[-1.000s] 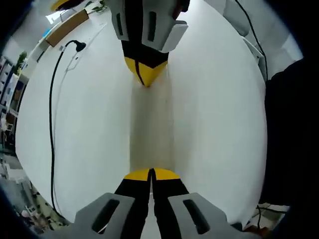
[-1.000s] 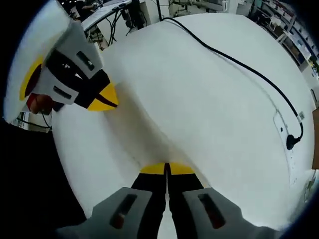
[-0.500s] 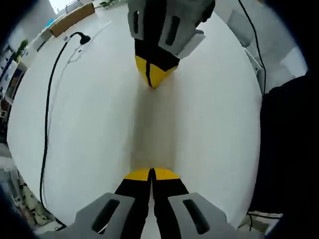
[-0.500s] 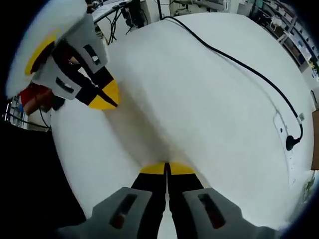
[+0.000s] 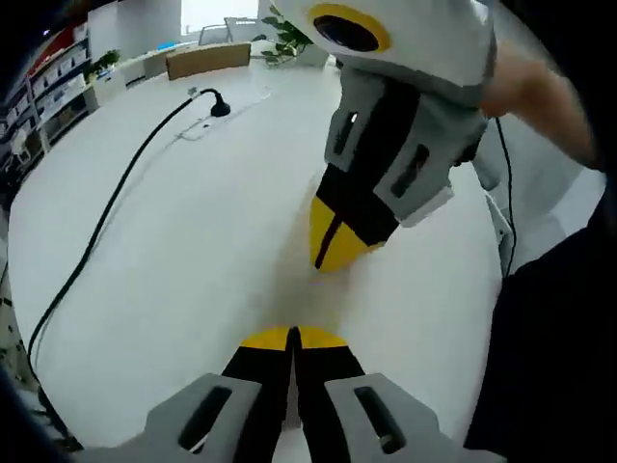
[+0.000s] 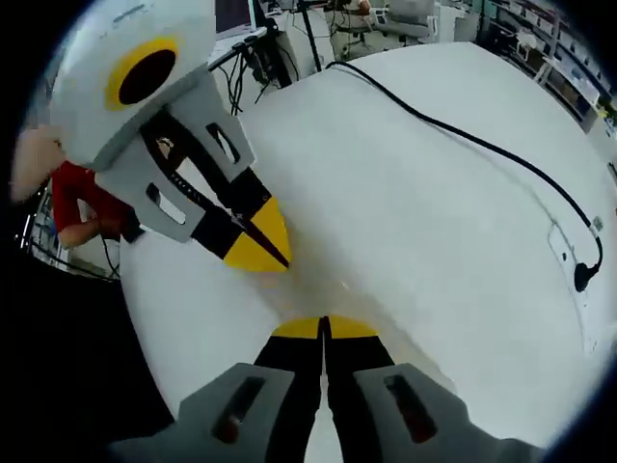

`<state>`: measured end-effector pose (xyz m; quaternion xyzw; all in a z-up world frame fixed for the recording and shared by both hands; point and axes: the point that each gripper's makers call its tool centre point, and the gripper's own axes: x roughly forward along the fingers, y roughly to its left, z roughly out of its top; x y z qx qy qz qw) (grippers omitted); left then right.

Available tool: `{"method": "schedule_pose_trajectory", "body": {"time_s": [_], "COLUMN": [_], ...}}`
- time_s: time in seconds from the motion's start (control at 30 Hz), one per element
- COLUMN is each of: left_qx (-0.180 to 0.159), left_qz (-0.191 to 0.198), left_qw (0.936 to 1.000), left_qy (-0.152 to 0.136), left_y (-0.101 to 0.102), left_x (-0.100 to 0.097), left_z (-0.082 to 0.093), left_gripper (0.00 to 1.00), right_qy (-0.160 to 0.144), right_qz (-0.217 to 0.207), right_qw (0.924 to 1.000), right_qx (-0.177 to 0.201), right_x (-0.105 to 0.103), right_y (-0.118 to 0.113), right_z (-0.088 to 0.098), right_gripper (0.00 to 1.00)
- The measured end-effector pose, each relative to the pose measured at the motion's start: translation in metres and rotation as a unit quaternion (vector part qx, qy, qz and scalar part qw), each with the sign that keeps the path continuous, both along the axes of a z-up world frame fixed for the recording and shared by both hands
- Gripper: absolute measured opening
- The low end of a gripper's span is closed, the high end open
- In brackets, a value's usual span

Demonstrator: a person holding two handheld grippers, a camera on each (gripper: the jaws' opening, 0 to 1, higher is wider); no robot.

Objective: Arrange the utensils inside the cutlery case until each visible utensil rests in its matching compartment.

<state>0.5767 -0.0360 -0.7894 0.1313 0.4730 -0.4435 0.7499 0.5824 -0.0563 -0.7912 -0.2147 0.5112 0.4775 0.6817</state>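
Here, both handheld grippers hang low over a plain white round worktop (image 5: 174, 251), their tips near each other. In the left gripper view, the left gripper (image 5: 292, 338), black with yellow tips and grey housing, rises from the bottom with its two jaws pressed together and nothing between them. The right gripper (image 5: 333, 253) reaches in from the upper right, its yellow tips also closed on nothing, pointing down toward the left gripper's tips and stopping just short of them. A person's hand (image 5: 535, 92) shows behind it near the right edge. A black power cable (image 5: 106, 207) runs across the worktop's left part to a black plug (image 5: 220, 106) set in a white socket strip (image 5: 227, 104) toward the far edge. In the right gripper view, the right gripper (image 6: 323, 330) rises from the bottom, jaws shut and empty, and the left gripper (image 6: 265, 249) comes in from the upper left, jaws together, its tips just beside the right one's. The black cable (image 6: 463, 135) crosses the worktop (image 6: 415, 251) toward the right edge. The cutlery case and utensils cannot be seen anywhere on the worktop.
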Motion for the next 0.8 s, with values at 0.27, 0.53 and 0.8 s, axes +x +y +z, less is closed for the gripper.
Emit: {"method": "schedule_pose_trajectory", "body": {"time_s": [0.27,0.53,0.8], "left_qx": [0.001,0.016,0.006], "left_qz": [-0.013,-0.024,-0.018], "left_qw": [0.9999,0.9994,0.9998], "left_qy": [-0.004,0.017,0.004], "left_y": [-0.006,-0.01,-0.012], "left_x": [0.003,0.004,0.005], "left_z": [0.0,-0.002,-0.002], "left_gripper": [0.0,0.0,0.0], "right_qy": [0.029,0.044,0.056], "right_qz": [-0.048,-0.042,-0.046], "right_qw": [0.9971,0.9971,0.9974], "right_qx": [-0.051,-0.045,-0.004], "right_x": [0.004,0.003,0.002], "right_y": [-0.001,-0.006,-0.006], "right_z": [-0.002,-0.005,-0.005], "right_gripper": [0.0,0.0,0.0]}}
